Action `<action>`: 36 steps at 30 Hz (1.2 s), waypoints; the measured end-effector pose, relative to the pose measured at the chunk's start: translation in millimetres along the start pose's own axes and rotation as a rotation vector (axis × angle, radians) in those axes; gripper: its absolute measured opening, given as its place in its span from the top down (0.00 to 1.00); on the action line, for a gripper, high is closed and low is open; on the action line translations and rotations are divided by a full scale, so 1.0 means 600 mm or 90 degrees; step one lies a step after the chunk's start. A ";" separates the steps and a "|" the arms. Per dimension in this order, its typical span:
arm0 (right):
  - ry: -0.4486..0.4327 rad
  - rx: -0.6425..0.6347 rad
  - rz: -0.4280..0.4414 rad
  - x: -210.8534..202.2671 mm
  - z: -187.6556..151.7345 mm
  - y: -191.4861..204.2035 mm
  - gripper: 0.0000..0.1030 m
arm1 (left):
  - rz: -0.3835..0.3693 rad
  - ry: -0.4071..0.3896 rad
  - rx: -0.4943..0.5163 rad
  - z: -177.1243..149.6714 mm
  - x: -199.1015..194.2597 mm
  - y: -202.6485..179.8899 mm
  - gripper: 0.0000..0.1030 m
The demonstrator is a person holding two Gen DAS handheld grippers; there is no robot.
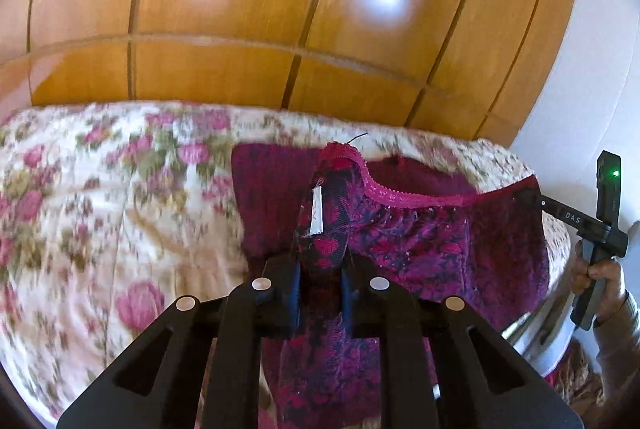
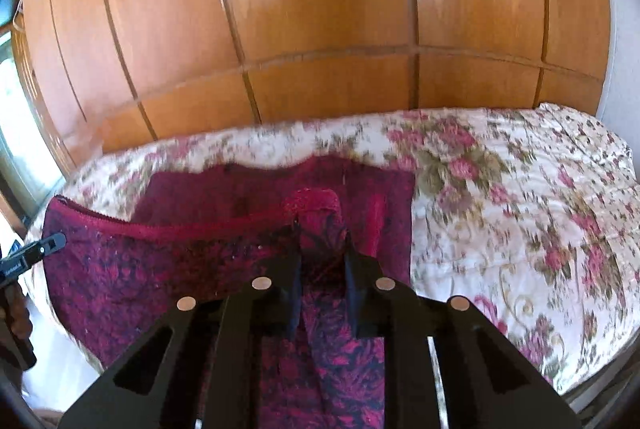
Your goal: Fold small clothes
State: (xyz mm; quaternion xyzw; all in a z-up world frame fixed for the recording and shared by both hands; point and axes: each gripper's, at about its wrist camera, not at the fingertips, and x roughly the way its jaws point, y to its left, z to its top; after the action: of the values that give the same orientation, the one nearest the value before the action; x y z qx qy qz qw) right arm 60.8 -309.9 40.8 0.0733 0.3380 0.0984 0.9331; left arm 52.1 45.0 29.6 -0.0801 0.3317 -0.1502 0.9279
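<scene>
A small magenta and purple patterned garment (image 1: 420, 241) with a pink lace waistband (image 1: 384, 194) hangs stretched between my two grippers above the bed. In the left wrist view my left gripper (image 1: 322, 265) is shut on a bunched corner of it, beside a white label (image 1: 317, 213). My right gripper (image 1: 525, 194) pinches the waistband's far end, with a hand (image 1: 600, 273) on its handle. From the right wrist view, my right gripper (image 2: 323, 257) is shut on the bunched cloth (image 2: 120, 269), and the left gripper (image 2: 59, 241) grips the opposite corner.
Under the garment, a dark maroon cloth (image 1: 264, 189) (image 2: 240, 185) lies flat on the floral quilt (image 1: 120, 209) (image 2: 520, 209). A wooden wardrobe (image 1: 280, 9) (image 2: 320, 9) stands right behind the bed. At the right is a white wall (image 1: 580, 89).
</scene>
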 end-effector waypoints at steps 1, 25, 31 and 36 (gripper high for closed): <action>-0.005 0.001 -0.003 0.010 0.012 -0.001 0.84 | 0.007 -0.006 0.004 0.012 0.006 -0.002 0.86; 0.102 0.068 -0.099 0.313 0.118 -0.074 0.81 | 0.098 0.113 -0.085 0.154 0.313 0.097 0.83; 0.074 0.082 -0.096 0.275 0.118 -0.076 0.59 | 0.105 0.102 -0.105 0.152 0.265 0.099 0.66; 0.048 0.106 -0.070 0.197 0.086 -0.085 0.53 | 0.090 0.100 -0.108 0.112 0.201 0.102 0.65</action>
State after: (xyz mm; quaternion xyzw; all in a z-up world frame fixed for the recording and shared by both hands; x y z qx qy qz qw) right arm 189.9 -335.6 -3.3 0.1281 0.3834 0.0216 0.9144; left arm 197.8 65.7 -5.3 -0.1231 0.4194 -0.0619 0.8973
